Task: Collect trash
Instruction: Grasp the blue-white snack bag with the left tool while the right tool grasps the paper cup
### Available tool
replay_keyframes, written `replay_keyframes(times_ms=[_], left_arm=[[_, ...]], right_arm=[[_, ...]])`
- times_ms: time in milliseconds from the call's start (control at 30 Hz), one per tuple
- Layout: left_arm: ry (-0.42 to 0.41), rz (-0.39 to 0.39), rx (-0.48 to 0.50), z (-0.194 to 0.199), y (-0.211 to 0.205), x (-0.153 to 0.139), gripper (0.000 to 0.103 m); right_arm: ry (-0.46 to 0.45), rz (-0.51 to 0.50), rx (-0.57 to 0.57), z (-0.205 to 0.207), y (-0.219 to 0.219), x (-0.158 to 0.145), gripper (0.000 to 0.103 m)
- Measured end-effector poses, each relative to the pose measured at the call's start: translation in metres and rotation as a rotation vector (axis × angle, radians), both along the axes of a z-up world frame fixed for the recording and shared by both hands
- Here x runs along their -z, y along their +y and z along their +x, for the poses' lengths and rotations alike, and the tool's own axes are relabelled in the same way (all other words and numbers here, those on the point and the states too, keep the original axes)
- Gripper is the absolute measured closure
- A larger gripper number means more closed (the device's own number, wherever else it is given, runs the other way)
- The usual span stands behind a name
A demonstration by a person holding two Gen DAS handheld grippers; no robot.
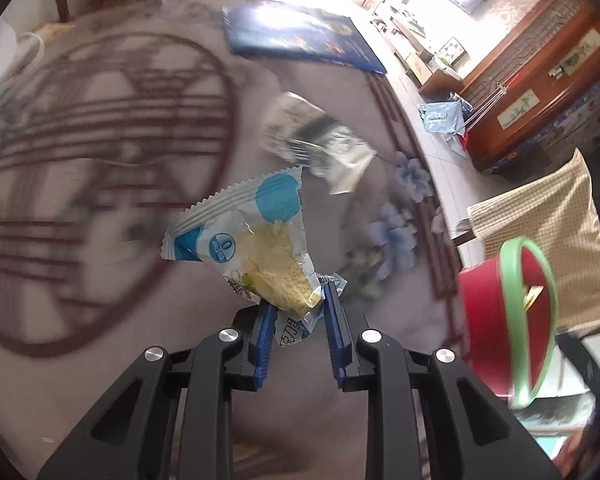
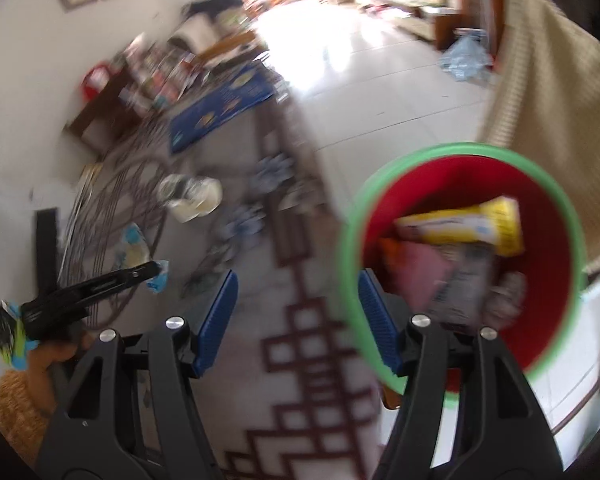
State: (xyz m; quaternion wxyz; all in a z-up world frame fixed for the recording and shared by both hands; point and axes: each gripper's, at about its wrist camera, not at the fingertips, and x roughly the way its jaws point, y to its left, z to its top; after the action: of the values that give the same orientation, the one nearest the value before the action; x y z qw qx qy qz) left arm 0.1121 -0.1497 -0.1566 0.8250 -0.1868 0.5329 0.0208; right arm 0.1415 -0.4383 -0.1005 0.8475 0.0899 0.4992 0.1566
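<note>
Daylight's pouring in from the far end of the room and blowing out to pure white on the floor tiles (image 2: 340, 40) — I can't see any detail there. Both views are smeared with motion blur, worst on the rug (image 1: 100, 160) — and the fisheye bends everything near the dark edges.

A patterned tablecloth (image 1: 100, 320) carries a blue book (image 1: 300, 40) and crumpled wrapper (image 1: 316, 136).

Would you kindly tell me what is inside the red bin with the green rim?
The red bin with the green rim holds a yellow packet, a pink wrapper and a grey wrapper; anything beneath them is covered.
</note>
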Motion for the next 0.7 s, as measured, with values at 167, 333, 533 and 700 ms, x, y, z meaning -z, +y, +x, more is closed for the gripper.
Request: replay_keyframes(times_ms=[167, 333, 533, 700], left_arm=[[-0.006, 0.053, -0.036, -0.037, 0.047, -0.009, 0.082], [0.001, 0.075, -0.098, -0.07, 0.091, -0.013, 0.081], [0.003, 0.074, -0.14, -0.098, 0.142, -0.016, 0.081], [-0.003, 0.083, -0.152, -0.105, 0.172, -0.016, 0.081]], right_arm=[[0.013, -0.124, -0.219, 0.037, 0.085, 0.023, 0.036], [0.012, -0.253, -0.4, 0.087, 0.165, 0.039, 0.026], [0.028, -0.421, -0.56, 0.125, 0.24, 0.057, 0.015], [0.055, -0.567, -0.572, 0.145, 0.271, 0.08, 0.015]])
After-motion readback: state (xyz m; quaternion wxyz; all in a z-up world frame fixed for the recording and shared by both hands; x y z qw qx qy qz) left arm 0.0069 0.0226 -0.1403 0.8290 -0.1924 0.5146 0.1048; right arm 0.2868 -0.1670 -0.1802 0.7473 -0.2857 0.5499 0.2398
